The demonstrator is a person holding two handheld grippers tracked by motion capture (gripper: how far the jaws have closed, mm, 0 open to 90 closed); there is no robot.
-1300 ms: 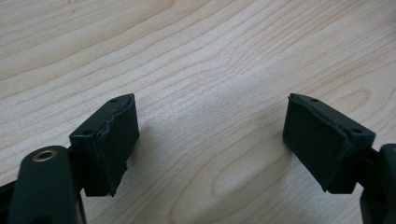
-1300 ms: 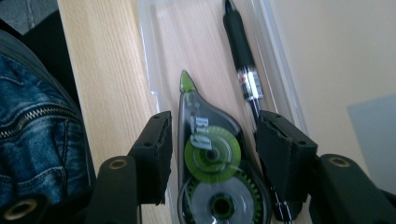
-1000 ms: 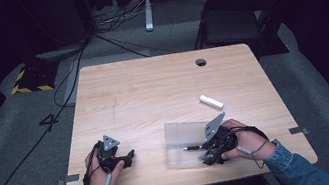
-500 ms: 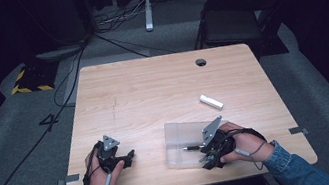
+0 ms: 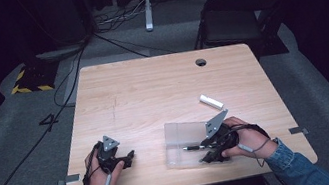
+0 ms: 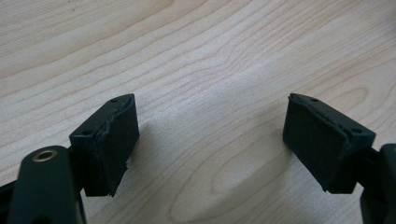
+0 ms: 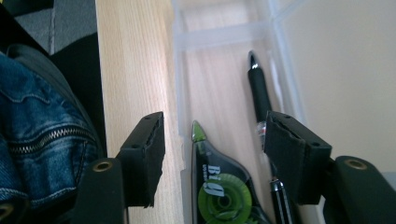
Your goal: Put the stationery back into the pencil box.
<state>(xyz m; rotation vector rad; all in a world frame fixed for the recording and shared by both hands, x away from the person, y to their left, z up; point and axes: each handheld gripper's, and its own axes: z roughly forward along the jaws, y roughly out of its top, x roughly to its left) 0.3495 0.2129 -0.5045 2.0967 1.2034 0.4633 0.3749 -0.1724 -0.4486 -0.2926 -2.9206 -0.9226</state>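
- My left gripper (image 5: 127, 155) rests low on the table (image 5: 152, 94) near its front left corner, jaws spread wide with nothing between them; in the left gripper view its pads (image 6: 116, 140) frame only bare wood grain.
- My left hand (image 5: 102, 171) wraps its body, the cable looping down past my wrist.
- My right gripper (image 5: 202, 149) sits at the front right of the table, over the near end of a clear tray (image 5: 179, 133), with the grey plate (image 5: 216, 123) standing up on top of it.
- Its jaws are released and apart, gripping nothing. In the right gripper view the left jaw hangs over the table's front strip just outside the tray wall, and the right jaw is over the tray's inside.
- Between those jaws, in the tray (image 7: 224, 35), lie a black pen (image 7: 259, 93) and a tape dispenser (image 7: 224, 191) with a green wheel and green tip, side by side in the same narrow compartment. The pen passes under my right pad; whether it touches the pad I cannot tell.
- My right hand (image 5: 243, 137) holds the gripper from the right, denim sleeve (image 5: 291, 167) running off the front edge.
- A small white cylinder (image 5: 210, 101) lies on the table beyond the tray, apart from it.
- A round hole (image 5: 201, 62) sits near the far edge of the table.
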